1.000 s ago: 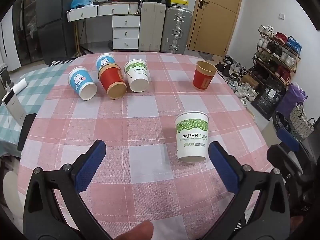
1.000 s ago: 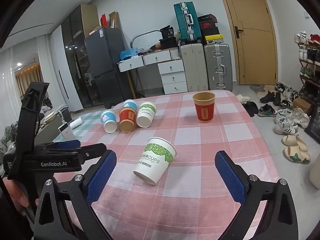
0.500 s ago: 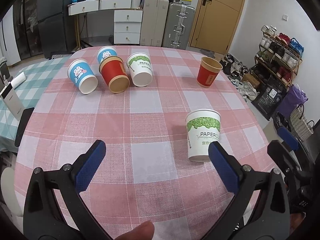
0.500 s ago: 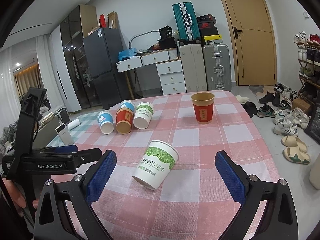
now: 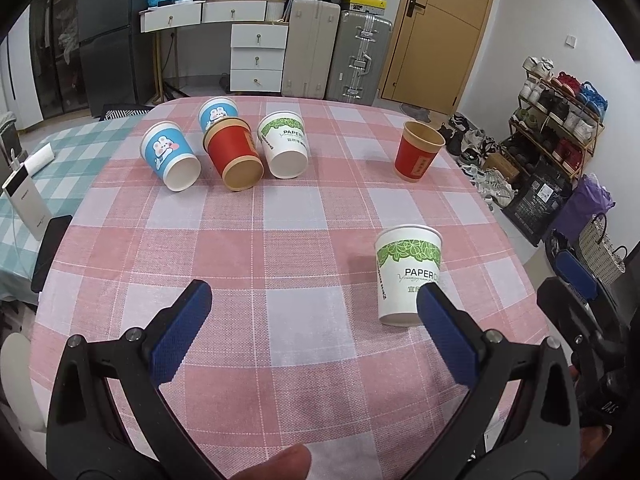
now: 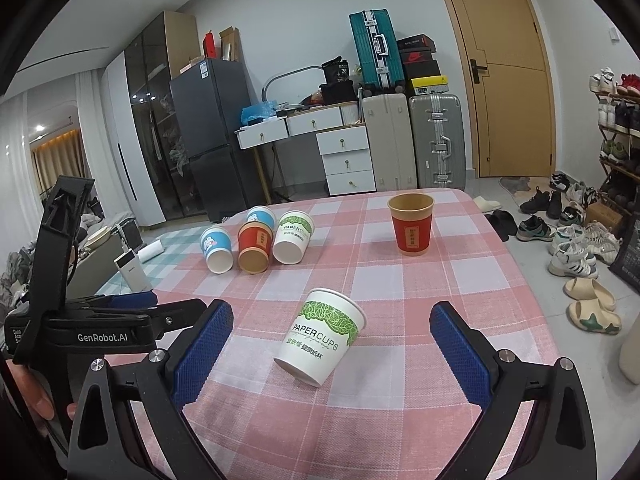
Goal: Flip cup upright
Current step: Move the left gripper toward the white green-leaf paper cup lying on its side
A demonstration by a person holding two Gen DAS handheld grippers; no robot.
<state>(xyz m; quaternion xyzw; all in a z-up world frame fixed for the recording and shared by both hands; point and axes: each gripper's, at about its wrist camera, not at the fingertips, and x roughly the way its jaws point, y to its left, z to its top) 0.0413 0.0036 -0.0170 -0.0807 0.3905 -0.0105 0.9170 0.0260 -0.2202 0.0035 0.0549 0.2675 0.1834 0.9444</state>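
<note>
Two cups are already standing upright on the pink checked tabletop [image 5: 280,240]: the white paper cup with green leaf print [image 6: 320,336], sitting near the front edge, and the red paper cup with a tan rim [image 6: 411,224] farther back. Four more are lying on their sides in a cluster at the far left: two blue rabbit-print cups [image 5: 170,156], a red one [image 5: 234,154] and a white leaf-print one [image 5: 285,145]. The left claw [image 5: 316,328] and right claw [image 6: 332,356] are both hanging released, grasping nothing.

This is a home: suitcases [image 6: 416,136] stand by a wooden door [image 6: 504,80], near a shoe rack [image 5: 560,120], a fridge [image 6: 212,140] and white drawers [image 5: 258,58].
</note>
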